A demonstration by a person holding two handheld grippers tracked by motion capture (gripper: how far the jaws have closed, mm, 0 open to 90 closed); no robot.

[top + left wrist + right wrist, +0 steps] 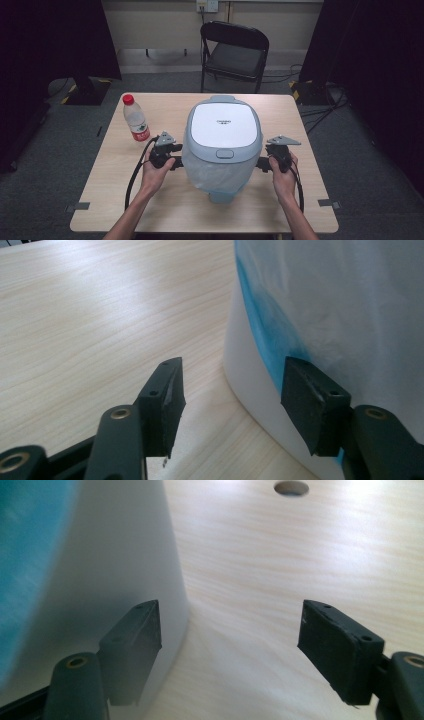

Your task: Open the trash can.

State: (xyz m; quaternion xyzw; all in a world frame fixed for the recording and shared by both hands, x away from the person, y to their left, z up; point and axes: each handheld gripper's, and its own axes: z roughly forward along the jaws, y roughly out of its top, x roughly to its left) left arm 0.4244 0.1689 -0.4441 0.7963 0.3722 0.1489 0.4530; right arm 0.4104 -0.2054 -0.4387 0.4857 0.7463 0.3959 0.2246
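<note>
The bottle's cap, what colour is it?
Red. The bottle stands on the table's left side, clearest in the high view.

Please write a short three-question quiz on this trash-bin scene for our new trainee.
1. True or false: the left gripper is clamped on the plastic liner bag.
2. Which item stands at the table's far left? A) a mug B) a water bottle C) a bowl
3. On which sides of the lidded trash bin do the left gripper and the right gripper sit?

Key
1. False: its jaws stand open beside the bin.
2. B
3. One on each side, low down, both open.
</note>
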